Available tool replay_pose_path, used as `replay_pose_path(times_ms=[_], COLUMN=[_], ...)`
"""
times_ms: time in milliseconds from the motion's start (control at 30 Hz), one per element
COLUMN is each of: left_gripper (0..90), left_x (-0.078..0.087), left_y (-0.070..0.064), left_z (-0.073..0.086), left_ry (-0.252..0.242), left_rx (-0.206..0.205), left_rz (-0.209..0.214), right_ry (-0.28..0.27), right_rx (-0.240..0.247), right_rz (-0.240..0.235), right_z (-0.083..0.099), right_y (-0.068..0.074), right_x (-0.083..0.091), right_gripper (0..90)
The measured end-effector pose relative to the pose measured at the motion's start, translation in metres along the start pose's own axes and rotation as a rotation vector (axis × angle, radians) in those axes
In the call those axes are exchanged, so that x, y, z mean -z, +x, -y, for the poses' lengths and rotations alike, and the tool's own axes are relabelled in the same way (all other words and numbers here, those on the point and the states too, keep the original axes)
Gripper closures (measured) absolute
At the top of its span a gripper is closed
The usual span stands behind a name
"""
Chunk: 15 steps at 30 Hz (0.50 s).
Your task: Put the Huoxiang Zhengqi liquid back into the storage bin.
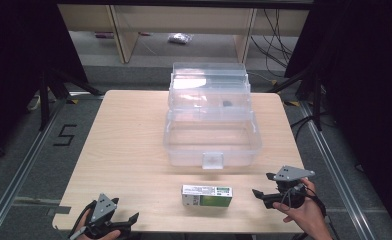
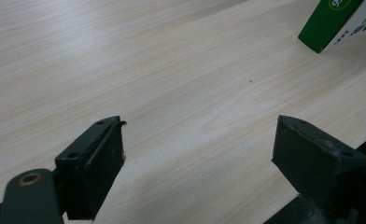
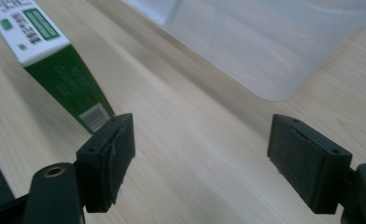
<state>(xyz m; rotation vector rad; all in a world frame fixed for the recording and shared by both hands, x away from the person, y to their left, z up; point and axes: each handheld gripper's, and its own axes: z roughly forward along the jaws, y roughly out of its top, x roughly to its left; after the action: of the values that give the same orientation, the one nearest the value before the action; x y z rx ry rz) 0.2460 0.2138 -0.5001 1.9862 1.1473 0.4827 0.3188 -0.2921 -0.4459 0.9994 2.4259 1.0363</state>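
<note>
A green and white carton [image 1: 206, 195] lies flat near the table's front edge, in front of a clear plastic box [image 1: 212, 136] whose lid stands up behind it. My right gripper [image 1: 264, 186] is just right of the carton, open, pointing left at it. In the right gripper view the carton [image 3: 55, 65] is at upper left and the box wall [image 3: 265, 51] at upper right, with bare wood between the jaws. My left gripper [image 1: 126, 212] rests at the front left corner, open and holding nothing; the carton's corner [image 2: 340, 23] shows at upper right in its view.
The light wooden table [image 1: 129, 135] has bare surface on its left half. Something small and dark [image 1: 227, 103] lies in the box's upper tray. Black tripod legs [image 1: 54, 85] stand on the floor at both sides, with shelving and cables beyond the far edge.
</note>
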Motion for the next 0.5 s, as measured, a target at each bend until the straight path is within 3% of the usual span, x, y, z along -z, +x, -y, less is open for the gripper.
replay_pose_path(times_ms=[33, 100, 233, 333, 433, 500], left_gripper=[15.8, 15.8, 15.9, 15.9, 15.8, 15.8], left_x=[0.000, 0.000, 0.000, 0.000, 0.001, 0.000], left_y=[0.000, 0.001, 0.000, -0.001, 0.001, 0.000], left_z=[0.000, 0.000, 0.000, 0.000, 0.000, 0.000], left_ry=[-0.001, 0.008, 0.002, 0.000, 0.014, 0.002], left_rx=[0.003, -0.007, -0.003, -0.001, -0.016, -0.004], left_rz=[0.001, -0.003, 0.007, 0.006, 0.005, 0.006], right_ry=[-0.001, 0.018, 0.000, 0.000, 0.003, 0.007], right_rx=[0.033, 0.029, 0.080, 0.088, 0.158, 0.157], right_rz=[-0.008, -0.025, -0.054, -0.063, -0.103, -0.105], right_z=[-0.007, -0.013, -0.029, -0.036, -0.050, -0.052], right_y=[0.003, 0.009, 0.018, 0.025, 0.035, 0.039], right_x=[0.003, 0.006, 0.010, 0.011, 0.010, 0.010], right_gripper=[24.3, 24.3, 23.9, 23.9, 24.1, 24.3])
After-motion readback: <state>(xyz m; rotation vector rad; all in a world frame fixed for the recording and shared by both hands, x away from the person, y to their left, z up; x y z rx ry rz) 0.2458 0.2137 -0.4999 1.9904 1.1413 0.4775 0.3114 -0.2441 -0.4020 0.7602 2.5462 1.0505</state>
